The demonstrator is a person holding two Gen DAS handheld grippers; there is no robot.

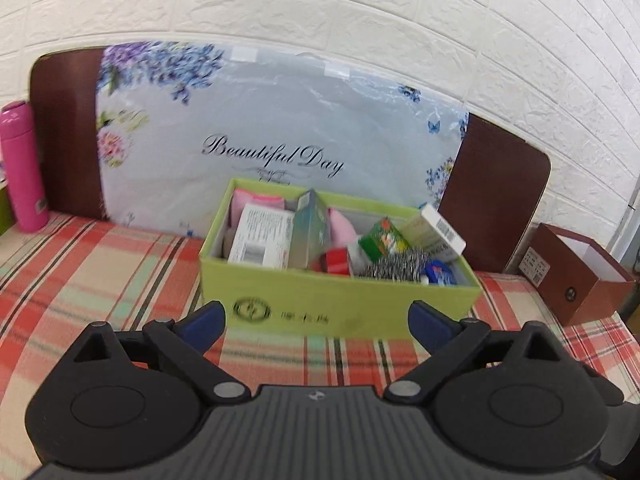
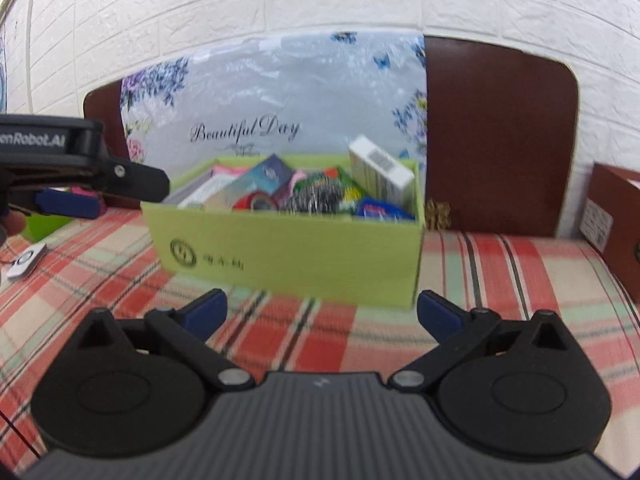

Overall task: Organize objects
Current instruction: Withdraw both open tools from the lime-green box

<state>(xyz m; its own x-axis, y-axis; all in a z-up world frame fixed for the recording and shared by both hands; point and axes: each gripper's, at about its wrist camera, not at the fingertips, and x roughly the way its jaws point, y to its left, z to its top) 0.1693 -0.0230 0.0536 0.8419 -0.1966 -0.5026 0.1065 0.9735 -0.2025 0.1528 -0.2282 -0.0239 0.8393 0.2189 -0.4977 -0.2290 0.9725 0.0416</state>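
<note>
Left wrist view shows both the left gripper (image 1: pixel 316 314) and right gripper (image 2: pixel 322 311) spread wide and empty before the packed green box (image 1: pixel 340 304), so I'd approach its sides squarely, gripping evenly.

Behind my stuff there's a white brick wall (image 1: pixel 360 8) and a dark brown headboard (image 2: pixel 500 136) with a flowery "Beautiful Day" bag (image 1: pixel 280 128) leaning on it. Pink bottle (image 1: pixel 22 168) stands far left, on the plaid sheet (image 1: pixel 100 280).

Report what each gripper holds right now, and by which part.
Nothing is held. The left gripper and right gripper are both open and empty, short of the green box.
</note>
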